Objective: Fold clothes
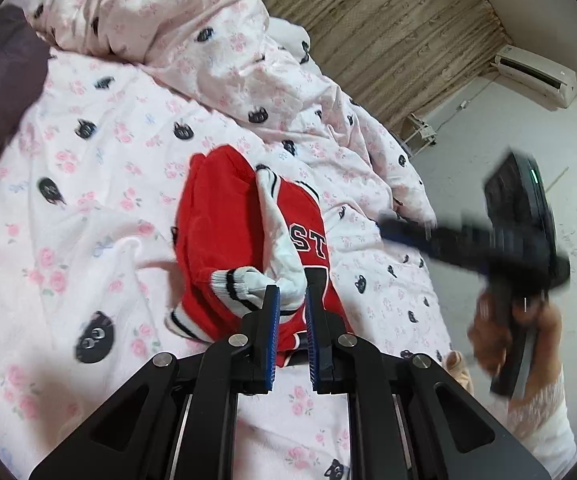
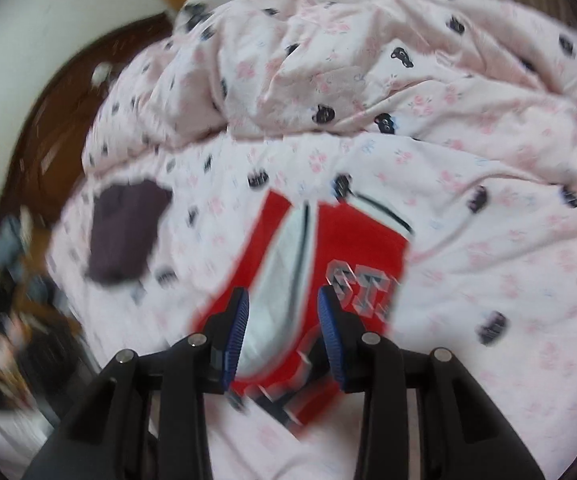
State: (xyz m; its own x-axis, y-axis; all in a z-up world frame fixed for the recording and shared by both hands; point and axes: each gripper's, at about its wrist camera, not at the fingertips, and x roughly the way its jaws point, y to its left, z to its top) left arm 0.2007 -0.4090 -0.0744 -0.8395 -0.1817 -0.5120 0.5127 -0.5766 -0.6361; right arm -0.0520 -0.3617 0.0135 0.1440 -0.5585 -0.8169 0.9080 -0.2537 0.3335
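A red jacket (image 1: 220,232) with white sleeves, striped cuffs and black lettering lies bunched on the bed. My left gripper (image 1: 291,294) has its jaws narrowly apart around a white sleeve (image 1: 284,256) near its cuff; I cannot tell if the pads clamp the cloth. My right gripper (image 2: 282,300) is open and empty, hovering above the jacket (image 2: 352,248), over a white sleeve (image 2: 276,280). The right wrist view is motion-blurred. In the left wrist view the right gripper (image 1: 392,226) shows blurred at the right, held in a hand above the bed edge.
The bed has a pink floral sheet with black cat heads (image 1: 88,168). A matching rumpled duvet (image 1: 192,32) is heaped behind the jacket. A dark purple garment (image 2: 124,232) lies left of the jacket. The bed edge and white wall are at the right (image 1: 488,160).
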